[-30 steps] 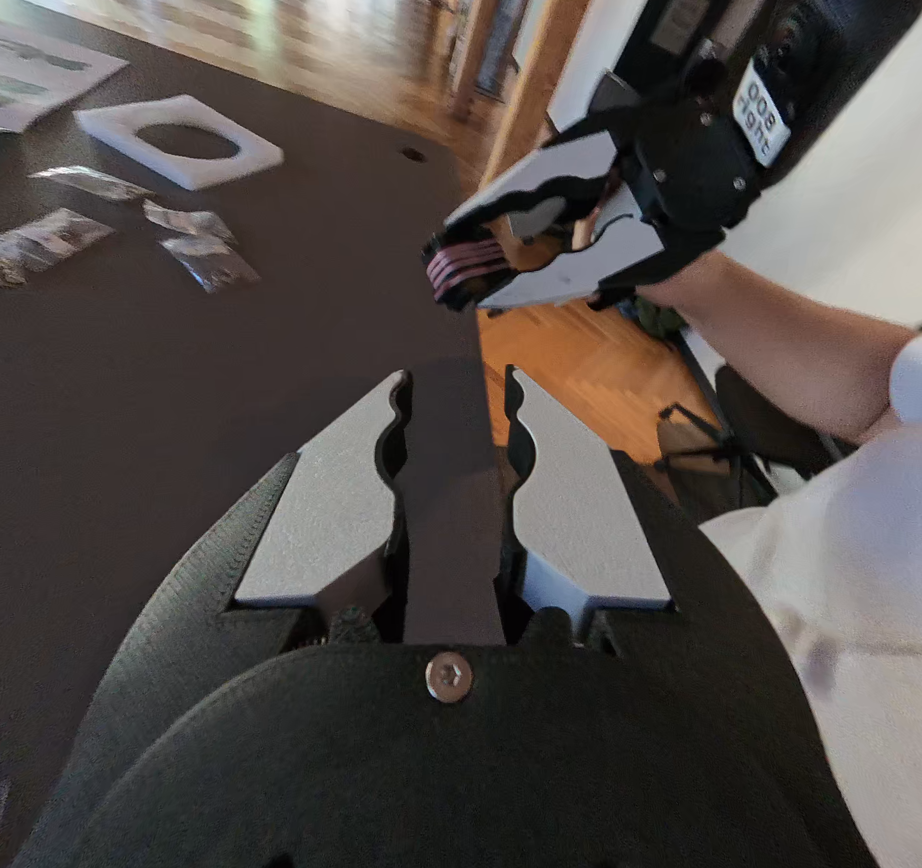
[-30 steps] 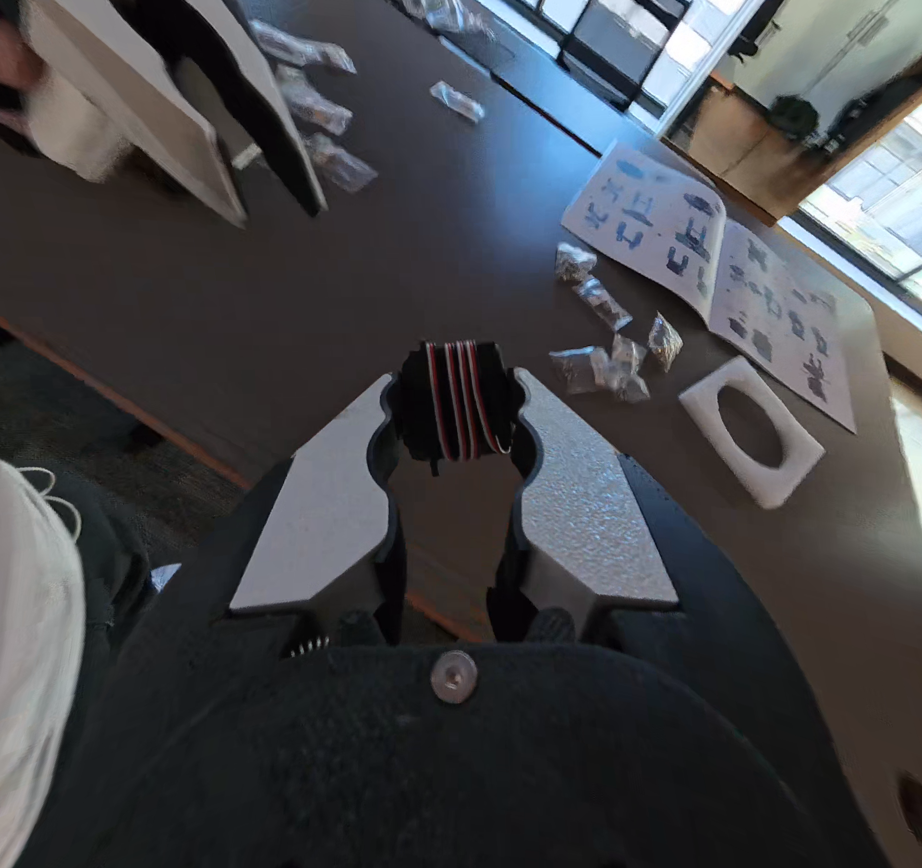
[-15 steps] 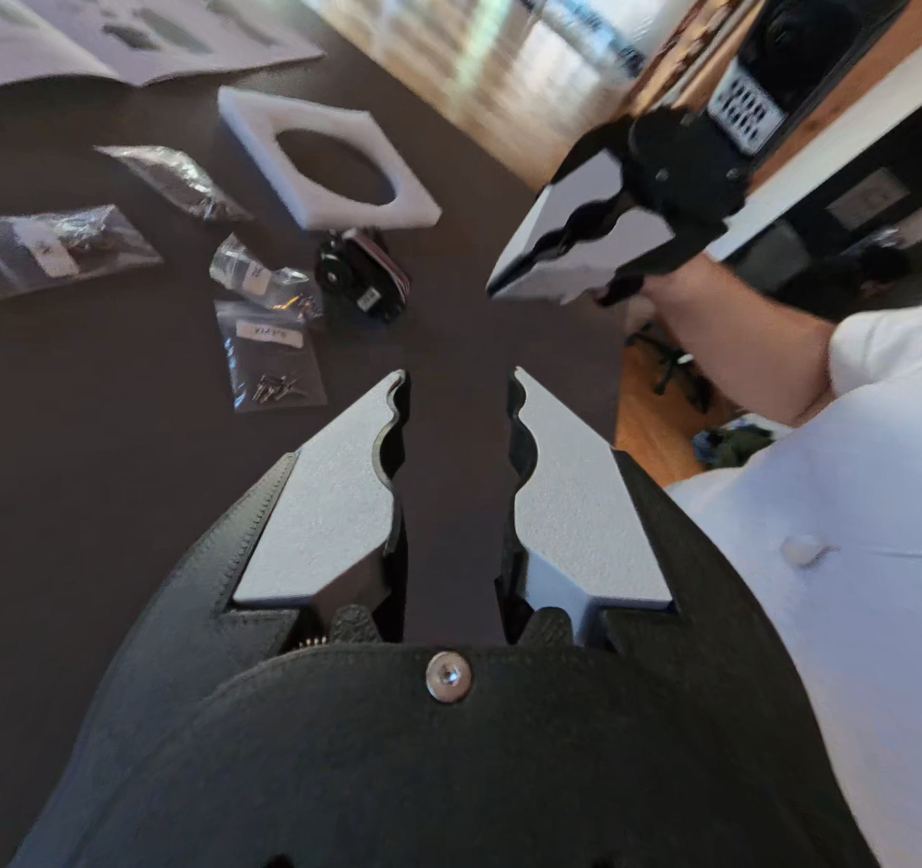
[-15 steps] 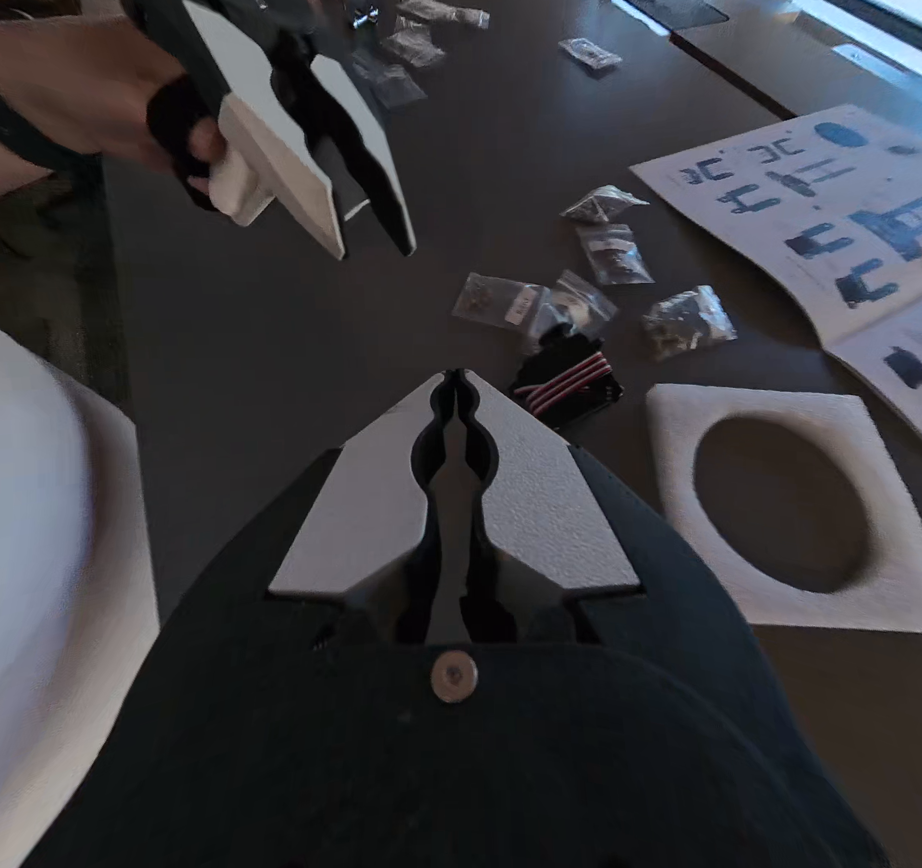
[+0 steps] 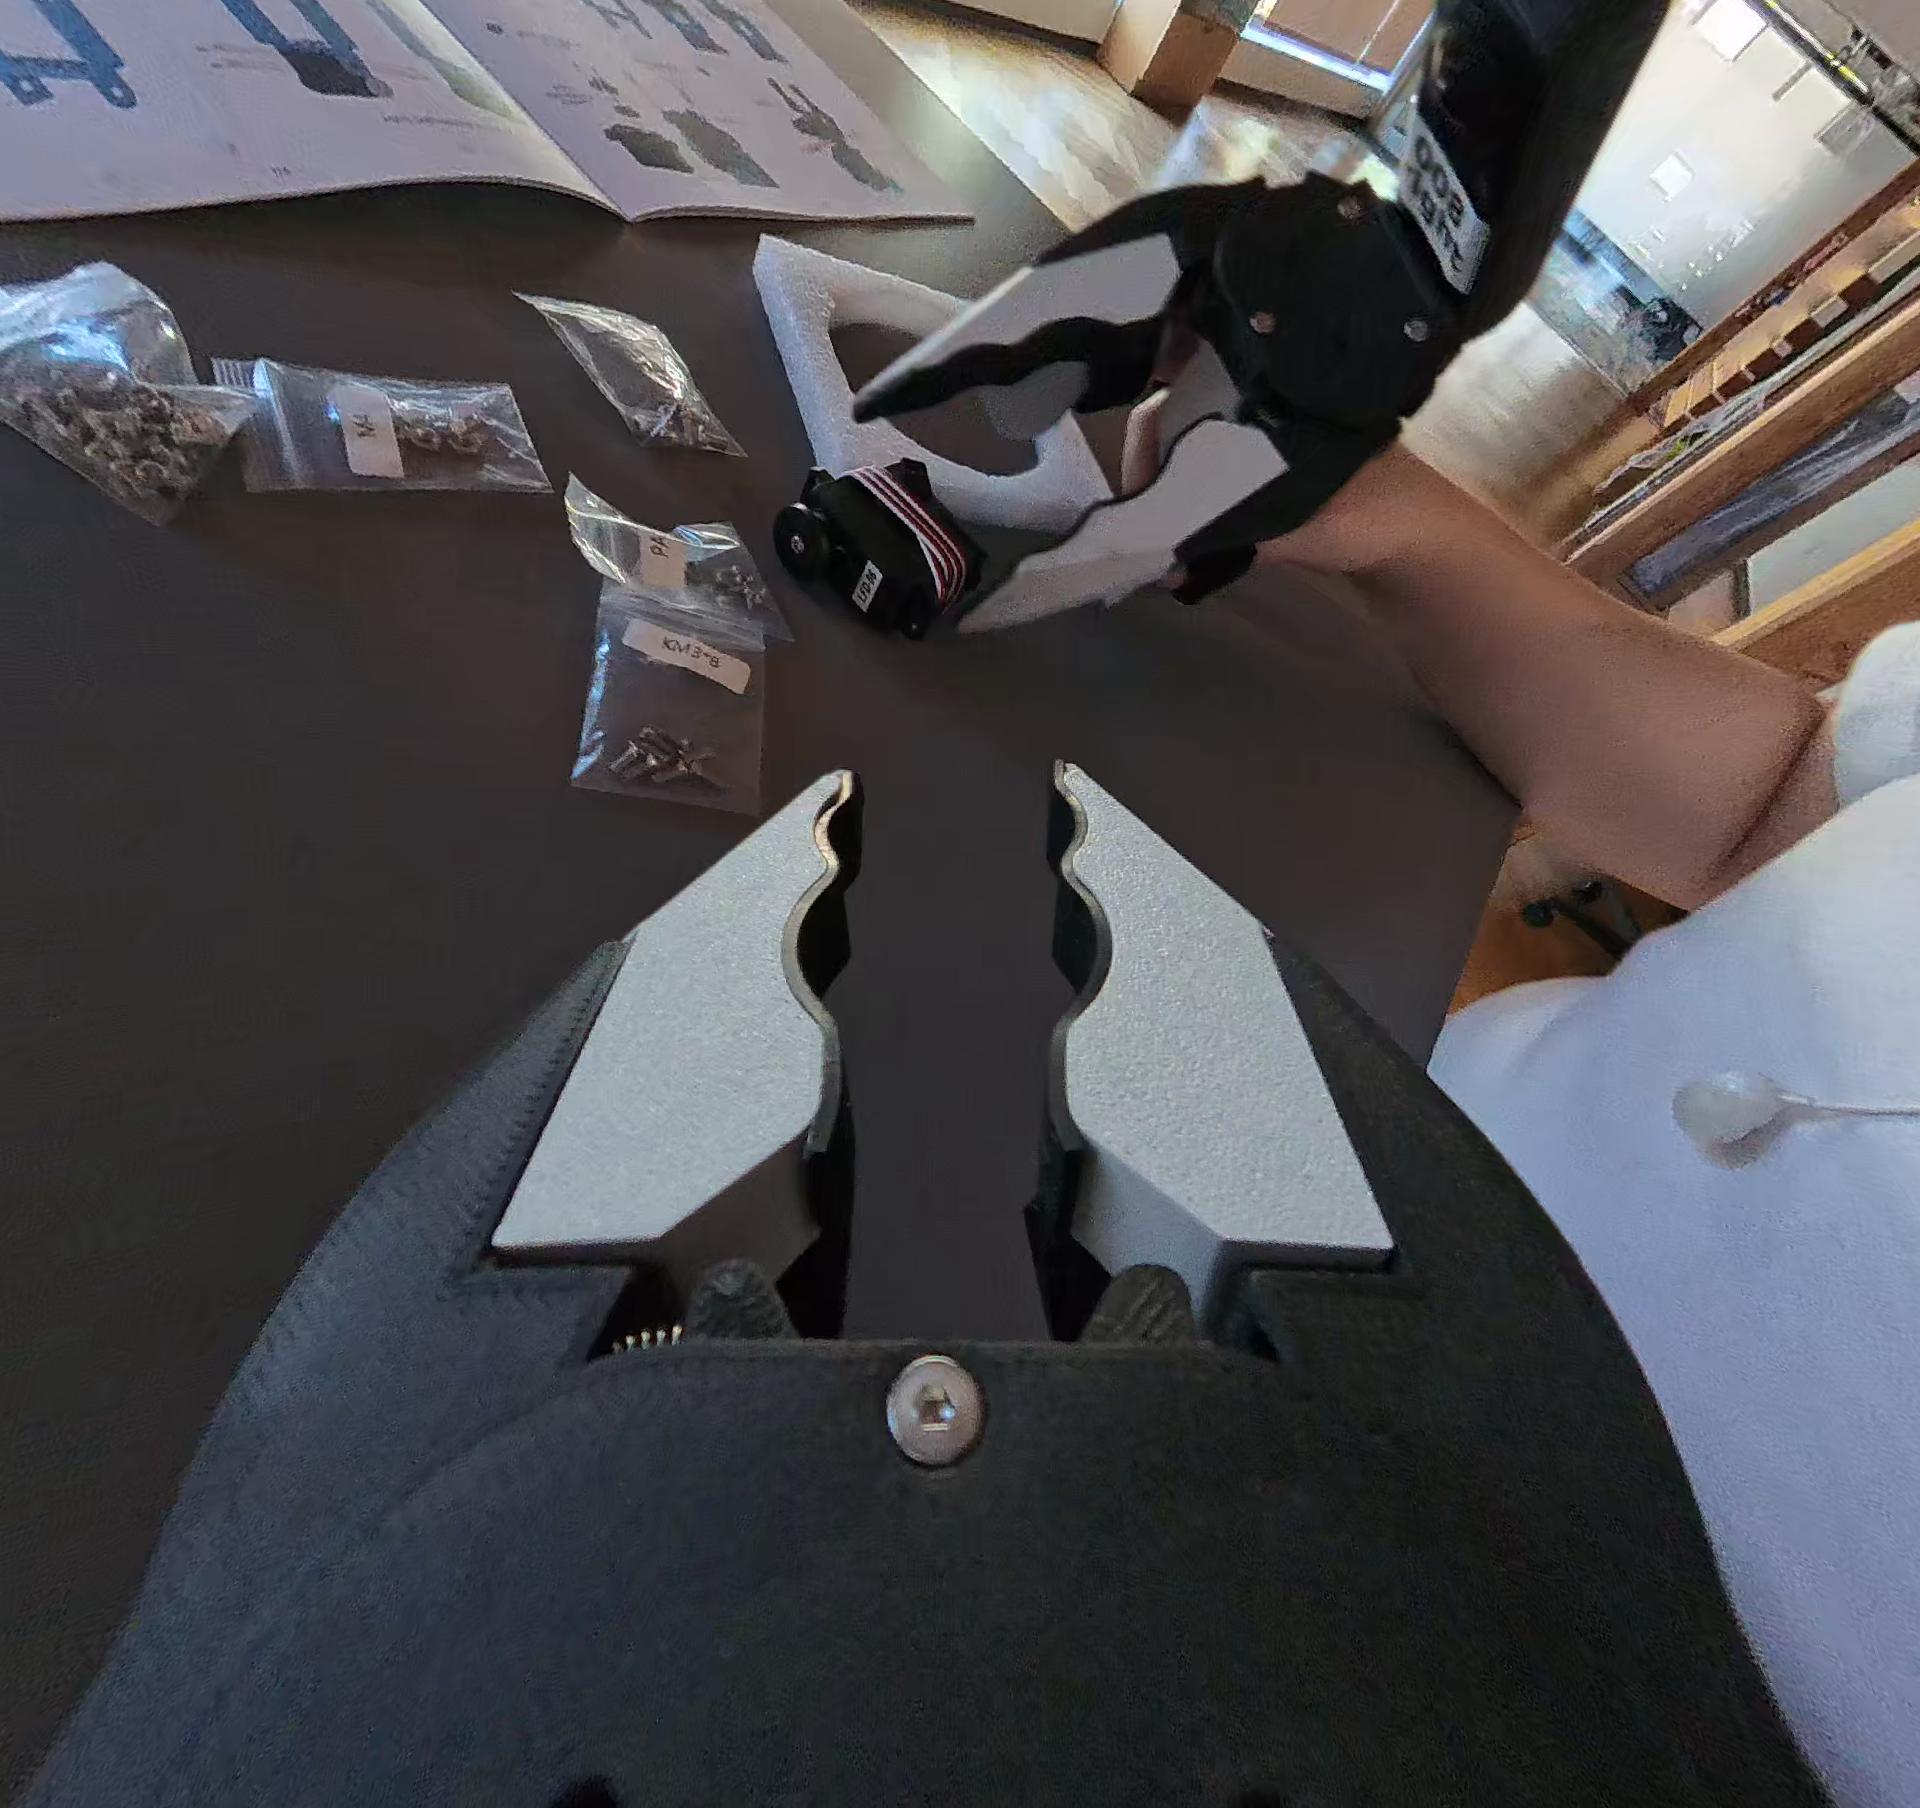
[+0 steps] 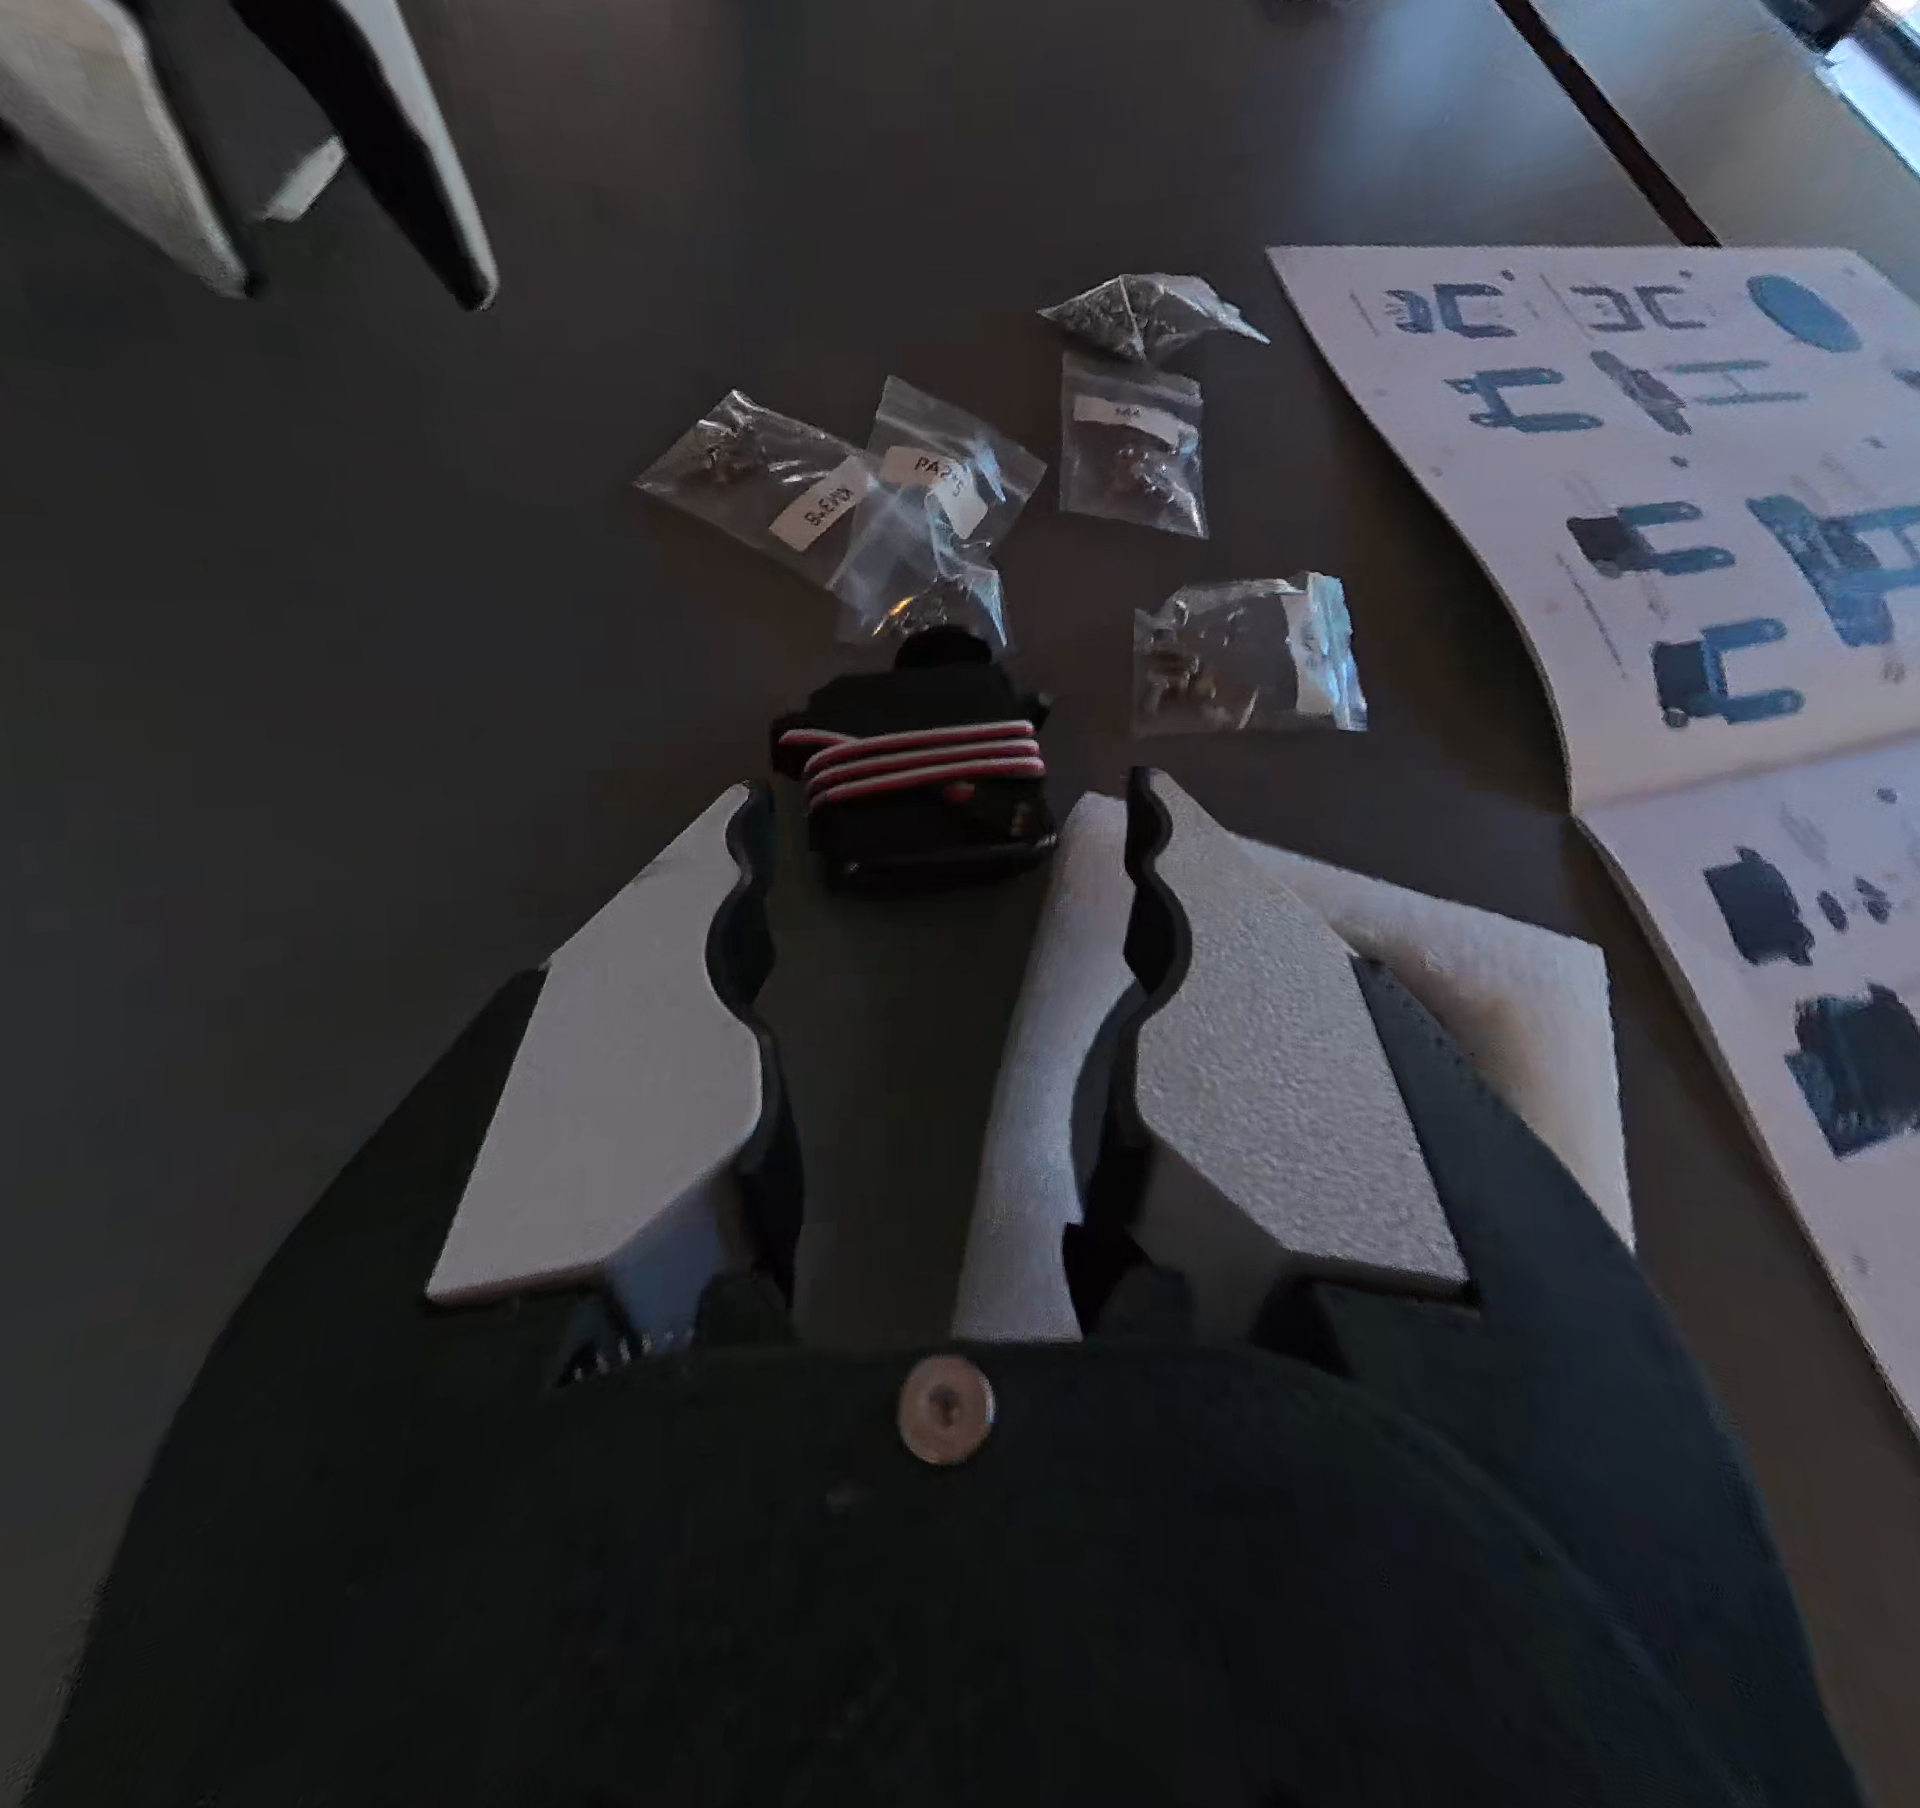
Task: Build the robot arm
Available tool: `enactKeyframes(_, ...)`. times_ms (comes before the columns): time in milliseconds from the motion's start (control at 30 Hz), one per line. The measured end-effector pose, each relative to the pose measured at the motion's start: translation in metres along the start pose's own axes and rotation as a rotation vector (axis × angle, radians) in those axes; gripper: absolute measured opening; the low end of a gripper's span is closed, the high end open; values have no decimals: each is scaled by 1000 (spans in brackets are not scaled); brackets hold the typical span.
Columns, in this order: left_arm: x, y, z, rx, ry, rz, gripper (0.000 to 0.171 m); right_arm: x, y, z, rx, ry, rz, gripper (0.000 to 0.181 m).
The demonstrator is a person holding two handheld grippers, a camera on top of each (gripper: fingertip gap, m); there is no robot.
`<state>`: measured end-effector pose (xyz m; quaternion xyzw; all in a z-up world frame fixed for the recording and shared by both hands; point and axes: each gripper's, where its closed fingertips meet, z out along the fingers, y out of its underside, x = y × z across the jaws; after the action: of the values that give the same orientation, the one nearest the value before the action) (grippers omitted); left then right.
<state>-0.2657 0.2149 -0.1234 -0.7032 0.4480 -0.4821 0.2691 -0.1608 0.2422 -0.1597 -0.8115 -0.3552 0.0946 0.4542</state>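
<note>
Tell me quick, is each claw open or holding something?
Left claw: open, holding nothing.
Right claw: open, holding nothing; the servo motor lies just ahead.

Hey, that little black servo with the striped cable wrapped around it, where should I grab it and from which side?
Probably across the two flat side faces of the servo body, coming in from the right hand-held gripper side, whose open fingers already bracket its near end. The body is boxy and lies flat on the table; avoid the round horn at the far end.
</note>
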Motion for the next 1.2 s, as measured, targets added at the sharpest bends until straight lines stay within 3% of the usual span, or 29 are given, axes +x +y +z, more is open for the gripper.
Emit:
enactKeyframes(67,0,5,0,-17,-12,-9,34,-7,1,9,-32,-82,5,50)
enactKeyframes(167,4,1,3,12,17,-50,33,-9,-3,11,-18,-85,-37,48)
enactKeyframes(400,6,-19,34,56,132,-158,43,-52,-22,-4,123,-57,-389,47)
enactKeyframes(500,9,-17,42,8,159,-200,51,-61,-37,-7,236,-83,-352,47)
enactKeyframes(667,-3,2,38,-72,56,-210,41,-74,-41,-4,249,-179,-292,47)
enactKeyframes(733,-4,11,29,-131,1,-207,43,-69,-33,3,173,-145,-278,47)
enactKeyframes(867,-8,20,8,-193,-232,-18,43,-69,-33,11,118,-148,-171,47)
enactKeyframes(1100,14,25,33,-144,-247,19,30,-76,-23,15,25,-165,17,47)
enactKeyframes(1200,12,26,39,-150,-311,116,17,-77,-18,9,14,-145,60,47)
